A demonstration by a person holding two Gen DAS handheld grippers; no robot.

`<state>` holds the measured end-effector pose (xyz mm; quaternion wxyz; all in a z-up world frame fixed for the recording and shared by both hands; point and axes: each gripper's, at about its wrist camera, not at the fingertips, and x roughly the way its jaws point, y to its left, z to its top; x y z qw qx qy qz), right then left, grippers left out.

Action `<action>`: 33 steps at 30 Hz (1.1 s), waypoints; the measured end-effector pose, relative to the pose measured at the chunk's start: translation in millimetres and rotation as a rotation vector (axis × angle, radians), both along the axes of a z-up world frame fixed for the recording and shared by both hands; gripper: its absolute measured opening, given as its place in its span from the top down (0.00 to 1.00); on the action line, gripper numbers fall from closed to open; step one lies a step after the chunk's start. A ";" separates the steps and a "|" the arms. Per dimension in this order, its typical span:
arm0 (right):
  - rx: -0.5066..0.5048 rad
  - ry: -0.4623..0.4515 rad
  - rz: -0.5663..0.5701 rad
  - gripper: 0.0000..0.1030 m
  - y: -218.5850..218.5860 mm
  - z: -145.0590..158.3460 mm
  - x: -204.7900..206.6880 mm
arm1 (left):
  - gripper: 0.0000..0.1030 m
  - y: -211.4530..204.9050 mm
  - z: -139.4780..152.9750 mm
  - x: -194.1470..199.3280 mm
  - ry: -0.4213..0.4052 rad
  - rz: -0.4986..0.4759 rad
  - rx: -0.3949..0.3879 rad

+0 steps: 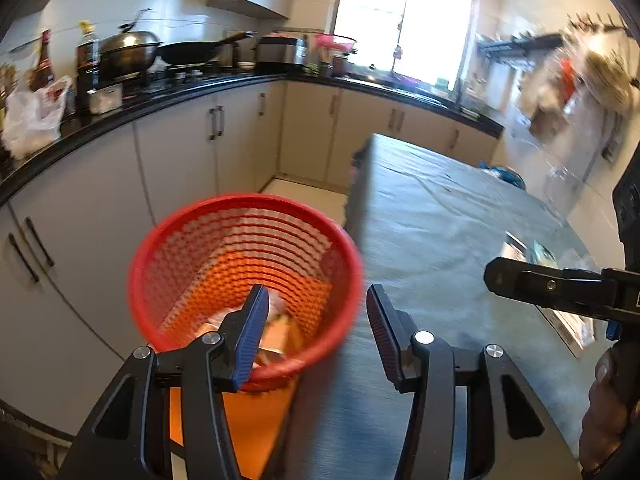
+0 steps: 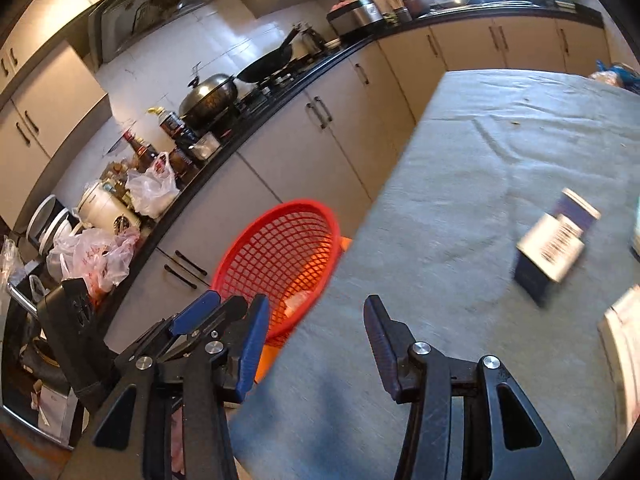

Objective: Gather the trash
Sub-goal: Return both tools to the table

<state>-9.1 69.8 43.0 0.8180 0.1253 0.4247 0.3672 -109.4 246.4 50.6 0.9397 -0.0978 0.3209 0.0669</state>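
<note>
Left wrist, red basket (image 1: 244, 272) beside table edge (image 1: 356, 216)

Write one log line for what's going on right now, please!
left gripper: open, empty, over red basket | right gripper: open, empty, over table | basket: some trash inside | table: blue-white box left

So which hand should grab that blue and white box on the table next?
Probably the right. Its open, empty gripper is over the grey cloth-covered table, with the blue and white cardboard box just ahead. The left gripper, also open, sits by the red mesh plastic bin, farther away.
</note>
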 end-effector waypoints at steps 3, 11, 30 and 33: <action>-0.011 0.009 -0.031 0.48 -22.5 -4.9 -1.2 | 0.52 -24.6 -1.7 1.5 0.011 -0.048 0.013; -0.012 0.015 -0.207 0.48 -134.6 -5.0 -13.1 | 0.51 -75.9 -6.8 6.1 0.030 -0.156 0.045; -0.083 0.126 -0.490 0.58 -210.9 -44.1 -22.4 | 0.47 -137.1 -12.2 14.6 0.046 -0.308 0.079; -0.088 0.124 -0.484 0.83 -215.0 -46.2 -23.0 | 0.36 -144.9 -9.2 21.1 0.046 -0.325 0.105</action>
